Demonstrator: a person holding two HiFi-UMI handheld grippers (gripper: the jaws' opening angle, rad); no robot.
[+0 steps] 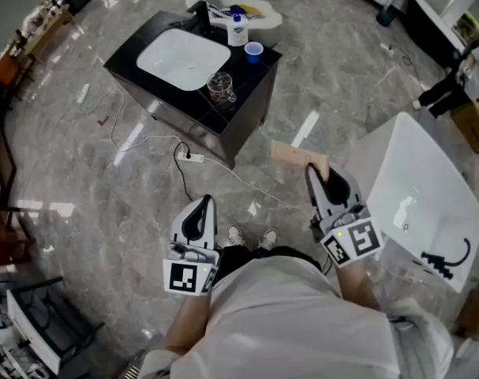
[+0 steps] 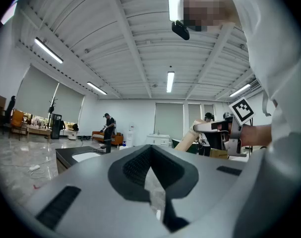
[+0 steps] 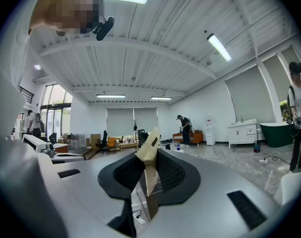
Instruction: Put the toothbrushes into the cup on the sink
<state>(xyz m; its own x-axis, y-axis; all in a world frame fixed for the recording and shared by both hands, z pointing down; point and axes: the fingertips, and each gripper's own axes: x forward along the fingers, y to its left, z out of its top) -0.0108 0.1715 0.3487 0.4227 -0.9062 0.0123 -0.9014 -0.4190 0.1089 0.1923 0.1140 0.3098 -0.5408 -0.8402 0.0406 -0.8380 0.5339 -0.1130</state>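
Right gripper (image 1: 312, 170): jaws are being pressed, slightly apart, on a tan flat pack (image 1: 297, 156).
Left gripper (image 1: 210, 200): jaws are being pressed together, with nothing between.
Sink (image 1: 253, 81): is being viewed well ahead of both grippers; glass cup (image 1: 220, 87) and blue cup (image 1: 254, 50) are being borne on its black top.

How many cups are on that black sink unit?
2: a clear glass cup on the black sink unit's near side beside the white basin, and a small blue cup near the white bottle.
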